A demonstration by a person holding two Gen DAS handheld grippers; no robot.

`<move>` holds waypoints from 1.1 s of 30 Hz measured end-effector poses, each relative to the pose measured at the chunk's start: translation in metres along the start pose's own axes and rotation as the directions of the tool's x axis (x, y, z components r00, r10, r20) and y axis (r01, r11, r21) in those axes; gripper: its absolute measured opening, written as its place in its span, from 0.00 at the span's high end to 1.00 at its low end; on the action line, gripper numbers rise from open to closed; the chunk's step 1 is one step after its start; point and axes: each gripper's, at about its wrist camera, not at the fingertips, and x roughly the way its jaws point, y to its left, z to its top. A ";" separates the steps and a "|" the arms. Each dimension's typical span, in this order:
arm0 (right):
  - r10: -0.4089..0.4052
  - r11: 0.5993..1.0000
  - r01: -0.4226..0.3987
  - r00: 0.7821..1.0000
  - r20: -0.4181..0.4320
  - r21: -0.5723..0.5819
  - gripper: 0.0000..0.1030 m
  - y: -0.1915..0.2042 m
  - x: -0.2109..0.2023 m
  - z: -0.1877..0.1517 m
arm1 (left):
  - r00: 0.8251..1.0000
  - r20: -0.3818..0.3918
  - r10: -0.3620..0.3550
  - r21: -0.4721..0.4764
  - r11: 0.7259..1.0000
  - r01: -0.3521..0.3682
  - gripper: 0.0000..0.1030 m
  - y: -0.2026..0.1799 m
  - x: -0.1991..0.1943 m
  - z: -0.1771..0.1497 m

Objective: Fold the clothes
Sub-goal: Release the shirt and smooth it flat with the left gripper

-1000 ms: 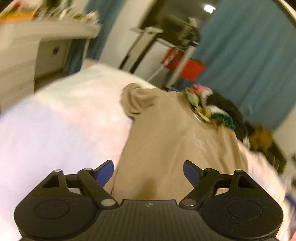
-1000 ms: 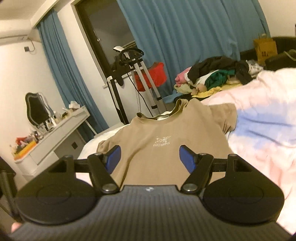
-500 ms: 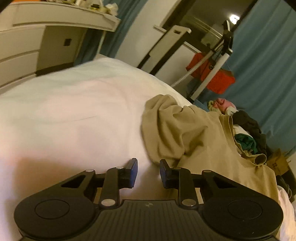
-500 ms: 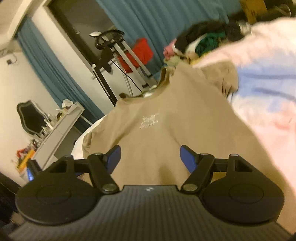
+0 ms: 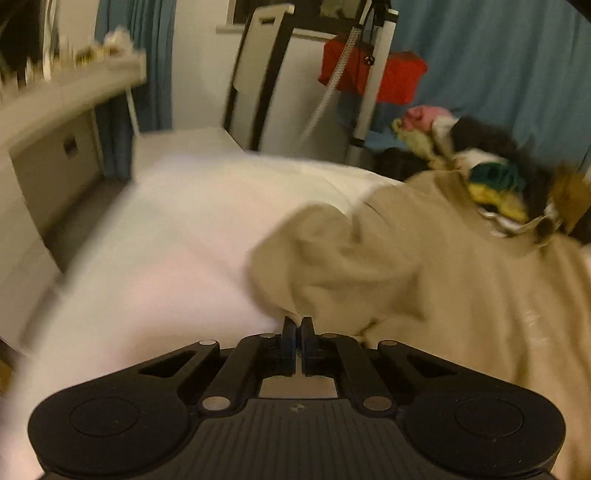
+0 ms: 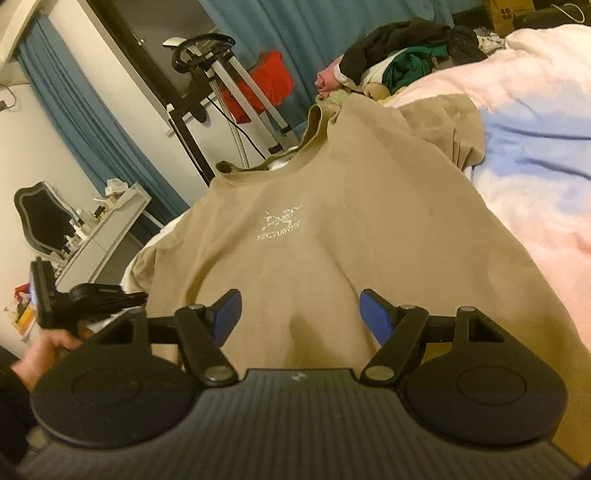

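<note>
Pinching soft, light tan T-shirt (image 5: pixel 424 280) sleeve hem, left gripper (image 5: pixel 296 325) fully closed; right gripper (image 6: pixel 299 314) wide, empty, above limp lower front.

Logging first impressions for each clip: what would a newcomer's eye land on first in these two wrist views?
The tan T-shirt spread front-up on the bed, white chest logo showing, fills the right wrist view. The left gripper is shut at the shirt's crumpled sleeve edge, while the right gripper hovers open over the lower front. Behind, a heap of clothes lies at the bed's far end before blue curtains.
</note>
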 end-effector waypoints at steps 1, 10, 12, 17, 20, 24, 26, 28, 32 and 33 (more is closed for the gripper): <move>-0.005 1.000 0.005 1.000 0.002 -0.004 0.29 0.000 -0.002 0.000 | 0.998 0.004 0.061 0.034 0.998 -0.061 0.98 0.004 -0.006 0.006; -0.019 1.000 0.019 1.000 0.015 0.001 0.29 -0.004 -0.010 0.001 | 0.981 -0.028 0.190 -0.086 0.978 -0.191 0.55 0.039 -0.025 -0.007; -0.021 1.000 0.021 1.000 0.011 0.005 0.29 -0.004 -0.011 0.000 | 0.986 -0.036 0.165 -0.171 0.971 -0.169 0.41 0.045 -0.024 -0.012; -0.017 1.000 0.017 1.000 0.007 0.009 0.29 -0.005 -0.014 -0.002 | 0.985 0.073 0.154 -0.224 0.965 -0.134 0.38 0.053 -0.025 -0.003; -0.022 1.000 0.022 1.000 0.008 0.003 0.29 -0.005 -0.013 -0.003 | 0.979 0.164 0.120 -0.270 0.960 -0.072 0.38 0.058 -0.022 0.015; -0.038 0.999 0.038 0.999 -0.002 -0.007 0.29 -0.004 -0.004 -0.003 | 0.979 0.192 0.066 -0.279 0.960 -0.010 0.38 0.045 0.010 0.047; -0.046 0.999 0.046 0.999 -0.011 -0.017 0.29 -0.003 0.002 -0.004 | 0.984 0.175 0.044 -0.255 0.967 0.002 0.39 0.031 0.033 0.059; -0.050 0.998 0.050 0.999 -0.019 -0.025 0.29 -0.001 0.007 -0.004 | 0.991 0.129 0.027 -0.221 0.975 0.003 0.42 0.019 0.053 0.061; -0.058 0.998 0.057 0.998 -0.031 -0.039 0.29 0.002 0.017 -0.006 | 0.999 0.050 0.003 -0.140 0.990 0.004 0.82 -0.002 0.087 0.061; -0.059 0.998 0.057 0.998 -0.035 -0.041 0.29 0.002 0.019 -0.006 | 0.998 0.055 0.001 -0.116 0.993 0.006 0.94 -0.005 0.087 0.061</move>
